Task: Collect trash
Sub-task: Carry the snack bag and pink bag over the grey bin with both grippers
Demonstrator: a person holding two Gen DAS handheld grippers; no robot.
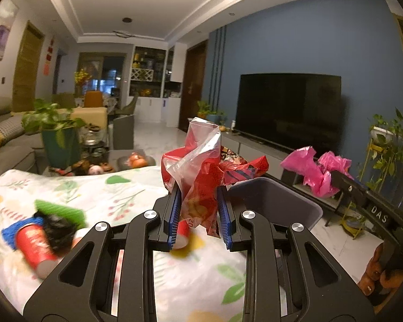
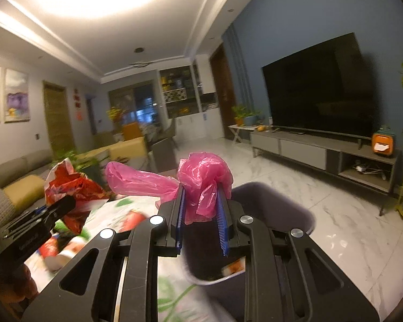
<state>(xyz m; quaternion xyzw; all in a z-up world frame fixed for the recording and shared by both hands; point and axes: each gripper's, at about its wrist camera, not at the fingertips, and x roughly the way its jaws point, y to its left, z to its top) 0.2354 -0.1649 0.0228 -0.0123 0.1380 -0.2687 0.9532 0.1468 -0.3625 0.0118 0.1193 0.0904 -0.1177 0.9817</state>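
My left gripper (image 1: 198,201) is shut on a crumpled red snack bag (image 1: 201,171), held up above the flowered tablecloth (image 1: 99,193) beside the grey bin (image 1: 276,201). My right gripper (image 2: 201,206) is shut on a pink plastic bag (image 2: 204,177), raised over the near rim of the grey bin (image 2: 271,204). That pink plastic bag (image 1: 314,171) and the right gripper show at the right of the left wrist view. The red snack bag (image 2: 69,185) shows at the left of the right wrist view. A red can (image 1: 35,244), black wrapper and green scrap lie on the cloth.
The bin stands against the table's right edge, some trash visible inside it (image 2: 233,267). A potted plant (image 1: 56,134) and tea ware sit beyond the table. A TV (image 1: 287,107) on a low cabinet runs along the blue wall; marble floor (image 2: 335,214) lies between.
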